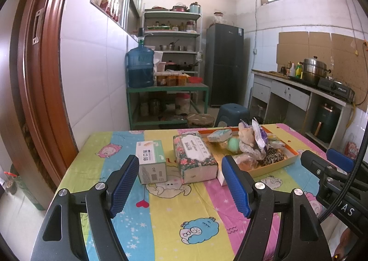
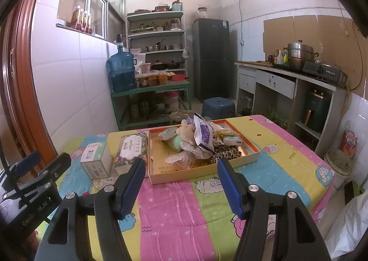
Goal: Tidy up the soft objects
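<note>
Striped cotton in pink, yellow, green and blue, printed with cartoon sheep, covers the table [image 2: 184,210] that fills the lower half of both views. On it, at centre frame in the right wrist view, sits a shallow orange cardboard tray [image 2: 250,149] heaped with the soft objects: a beige plush toy [image 2: 186,132], a white and purple plastic packet [image 2: 202,134], a mint-green round piece [image 2: 177,140], a leopard-print fabric item [image 2: 226,152] and a clear bag of something orange [image 2: 181,159]. Left of the tray stand a floral tissue pack [image 2: 131,149] and a small white and green carton [image 2: 96,157].

With the soft things piled in the tray, the scene fits either a heap waiting to be sorted out or one already gathered in; which of the two cannot be settled.

Both tools are level above the near table edge, pointing at the tray. The right gripper [image 2: 181,188] stands wide apart and holds nothing. The left gripper [image 1: 181,187] is equally spread and empty, framing the carton and tissue pack.
</note>
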Tool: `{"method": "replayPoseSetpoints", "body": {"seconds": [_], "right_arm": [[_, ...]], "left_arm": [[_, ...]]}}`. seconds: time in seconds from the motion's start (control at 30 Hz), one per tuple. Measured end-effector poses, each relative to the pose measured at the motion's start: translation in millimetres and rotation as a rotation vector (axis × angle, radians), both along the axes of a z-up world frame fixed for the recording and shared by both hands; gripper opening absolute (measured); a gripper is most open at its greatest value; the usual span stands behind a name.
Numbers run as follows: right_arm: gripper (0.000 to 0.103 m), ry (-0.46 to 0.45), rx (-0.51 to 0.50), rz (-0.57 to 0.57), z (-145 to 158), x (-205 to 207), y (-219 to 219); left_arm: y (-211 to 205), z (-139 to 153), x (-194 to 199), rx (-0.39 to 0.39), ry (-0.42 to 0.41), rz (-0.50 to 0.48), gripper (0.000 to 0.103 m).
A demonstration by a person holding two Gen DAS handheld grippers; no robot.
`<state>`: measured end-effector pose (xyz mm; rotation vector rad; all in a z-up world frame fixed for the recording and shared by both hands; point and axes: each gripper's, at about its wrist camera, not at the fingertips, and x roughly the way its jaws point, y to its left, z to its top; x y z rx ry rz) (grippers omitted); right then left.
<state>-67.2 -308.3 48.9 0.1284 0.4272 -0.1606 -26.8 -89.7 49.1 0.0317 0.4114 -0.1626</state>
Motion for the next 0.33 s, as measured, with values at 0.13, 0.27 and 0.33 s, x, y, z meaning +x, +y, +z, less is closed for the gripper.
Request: {"method": "replayPoseSetpoints", "body": {"seconds": [0.13,0.27,0.33], "right_arm": [[0.065,0.005,0.009,0.005,-3.1,2.7,-1.9],[0.065,0.009,0.009,0.006,-4.6,3.2,-2.5],[0.065,0.011,0.010,0.004,-6.6,2.6,-3.1]], "left_arm": [[-0.2,0.9,0.9,0.000,-0.001,0.000,0.076],[0.6,-1.3,-1.9,-0.001,-0.003,0.003,0.076],[1.0,-3.2,-3.8,0.007,0.001,0.000,0.076]]}}
